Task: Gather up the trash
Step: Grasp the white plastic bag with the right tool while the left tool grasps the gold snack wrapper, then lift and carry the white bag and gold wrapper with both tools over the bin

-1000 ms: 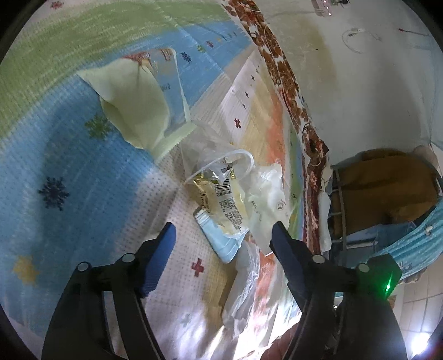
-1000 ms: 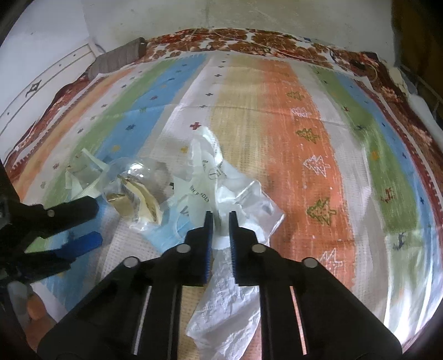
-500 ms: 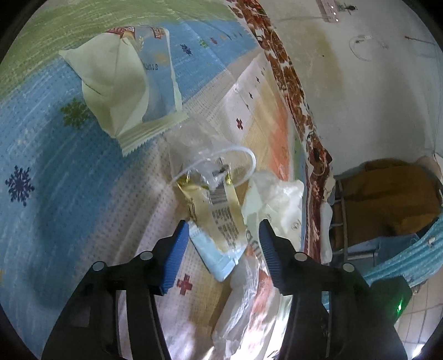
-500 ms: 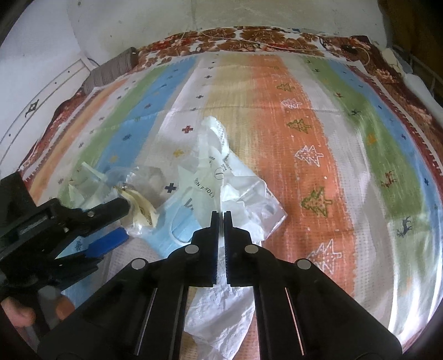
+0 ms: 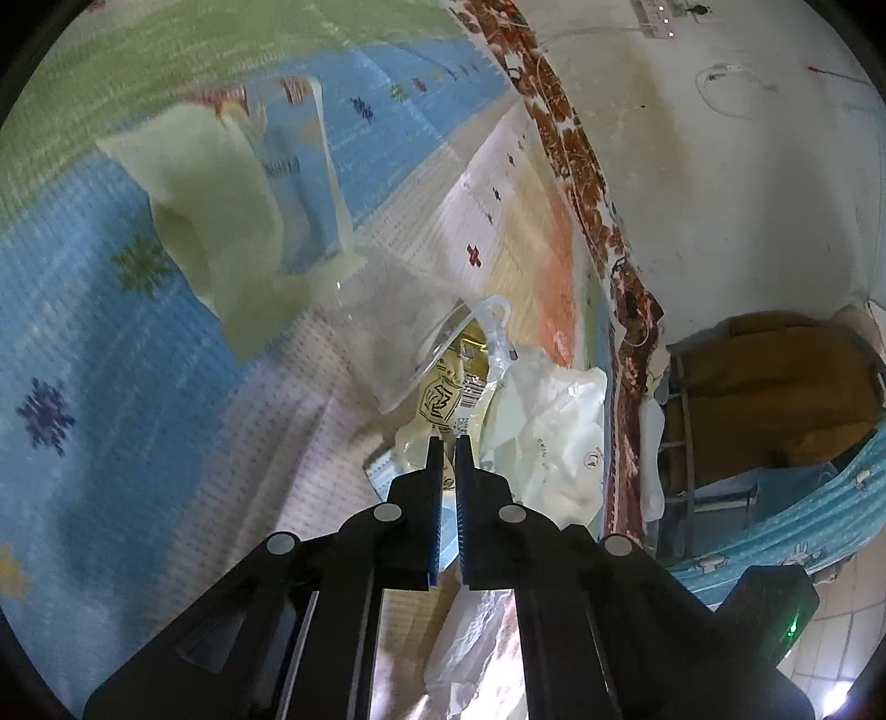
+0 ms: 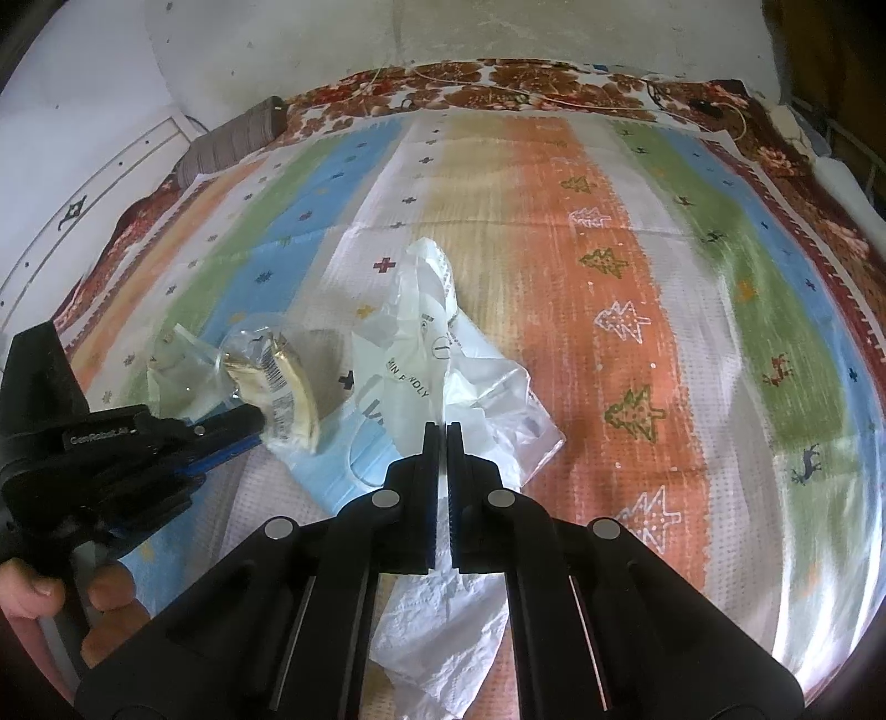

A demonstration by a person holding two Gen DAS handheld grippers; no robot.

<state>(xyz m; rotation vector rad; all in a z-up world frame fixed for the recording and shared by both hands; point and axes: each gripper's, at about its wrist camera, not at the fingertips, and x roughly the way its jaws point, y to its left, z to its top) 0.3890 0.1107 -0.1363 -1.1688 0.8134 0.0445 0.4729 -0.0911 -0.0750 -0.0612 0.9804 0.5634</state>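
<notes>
A yellow wrapper (image 5: 437,399) with a barcode sticks out of a clear plastic cup (image 5: 387,332) lying on the striped mat. My left gripper (image 5: 448,440) is closing its jaws on the wrapper's near edge, and the pads pinch it. In the right wrist view the left gripper (image 6: 257,418) holds that yellow wrapper (image 6: 288,387) at its tip. My right gripper (image 6: 441,426) is shut on a crumpled white plastic bag (image 6: 443,354), which runs between its fingers. A blue face mask (image 6: 343,454) lies under the bag and wrapper.
A pale green and blue snack packet (image 5: 221,210) lies beyond the cup. The striped mat (image 6: 637,343) covers a bed against a wall (image 6: 443,33). A person's hand (image 6: 33,598) grips the left tool. Furniture with brown cloth (image 5: 775,387) stands beside the bed.
My left gripper went from wide open to closed on the yellow wrapper. The right gripper stayed closed on the white bag and hardly moved.
</notes>
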